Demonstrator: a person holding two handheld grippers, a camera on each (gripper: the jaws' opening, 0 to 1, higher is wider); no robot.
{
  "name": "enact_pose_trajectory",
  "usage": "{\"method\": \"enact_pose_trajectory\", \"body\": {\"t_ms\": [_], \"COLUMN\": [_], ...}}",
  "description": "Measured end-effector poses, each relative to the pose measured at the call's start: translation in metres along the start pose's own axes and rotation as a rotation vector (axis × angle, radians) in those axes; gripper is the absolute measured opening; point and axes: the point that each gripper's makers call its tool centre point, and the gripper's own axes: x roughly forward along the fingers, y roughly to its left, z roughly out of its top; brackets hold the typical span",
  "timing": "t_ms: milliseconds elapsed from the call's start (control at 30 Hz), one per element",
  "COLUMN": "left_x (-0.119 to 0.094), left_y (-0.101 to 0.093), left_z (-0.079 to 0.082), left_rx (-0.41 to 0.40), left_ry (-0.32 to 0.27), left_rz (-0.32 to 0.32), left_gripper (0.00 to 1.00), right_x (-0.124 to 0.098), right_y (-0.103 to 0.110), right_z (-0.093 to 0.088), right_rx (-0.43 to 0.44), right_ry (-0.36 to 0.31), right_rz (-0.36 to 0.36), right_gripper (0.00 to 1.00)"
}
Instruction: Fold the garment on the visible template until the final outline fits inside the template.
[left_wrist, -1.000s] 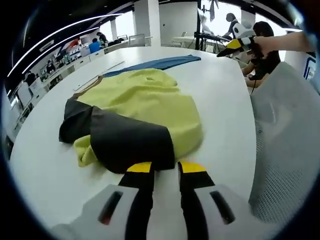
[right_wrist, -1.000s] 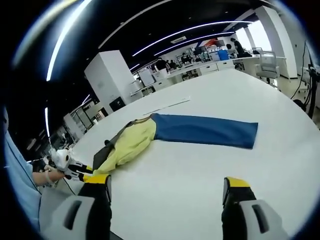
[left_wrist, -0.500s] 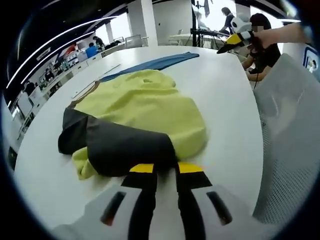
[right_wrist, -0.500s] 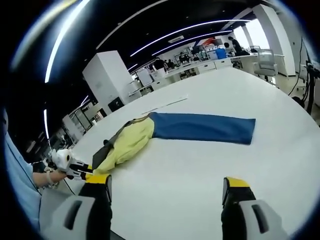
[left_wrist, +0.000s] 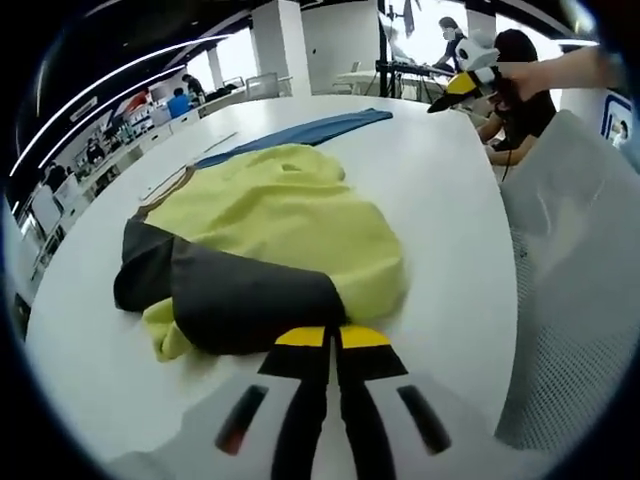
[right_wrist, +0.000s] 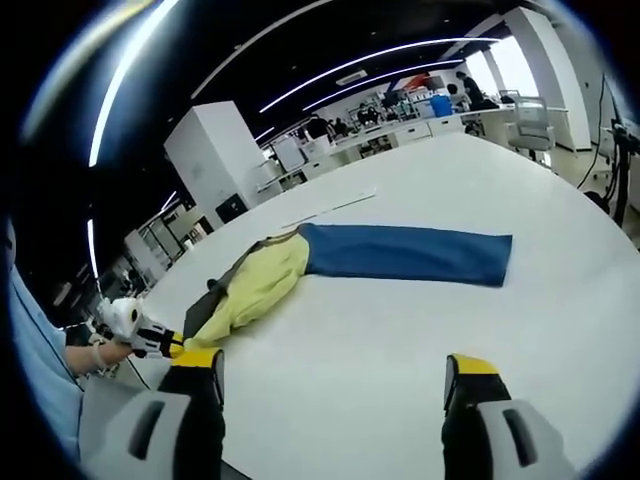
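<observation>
Yellow-green garment (left_wrist: 285, 215) lies bunched on the white surface (left_wrist: 450, 190). My left tool (left_wrist: 332, 338) has just closed, apparently pinching its dark hem, so a fold can begin. My right tool (right_wrist: 333, 372) hangs open, well apart.

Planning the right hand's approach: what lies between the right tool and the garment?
In the right gripper view, only bare white table separates the open right tool from the garment.
</observation>
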Motion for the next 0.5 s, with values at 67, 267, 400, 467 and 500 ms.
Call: {"method": "enact_pose_trajectory", "body": {"t_ms": [67, 267, 400, 467, 500], "left_x": [-0.007, -0.028, -0.045, -0.054, -0.059], "left_y": [0.000, 0.004, 0.011, 0.015, 0.019], "left_z": [0.002, 0.007, 0.016, 0.023, 0.025], "left_rx": [-0.024, -0.048, -0.082, -0.148, -0.157], "left_ry": [-0.012, -0.037, -0.071, -0.099, -0.103], "left_rz": [0.001, 0.010, 0.016, 0.008, 0.015], "left_gripper": [0.00, 0.00, 0.00, 0.00, 0.00], "right_x": [0.001, 0.002, 0.004, 0.005, 0.006], "right_y": [0.001, 0.003, 0.006, 0.007, 0.008], "right_z": [0.000, 0.001, 0.001, 0.001, 0.001], "right_rx": [-0.003, -0.003, -0.006, -0.005, -0.006], "right_ry": [0.001, -0.001, 0.000, 0.000, 0.001], "right_rz": [0.001, 0.007, 0.012, 0.015, 0.015], "right_gripper": [0.91, 0.91, 0.91, 0.91, 0.91]}}
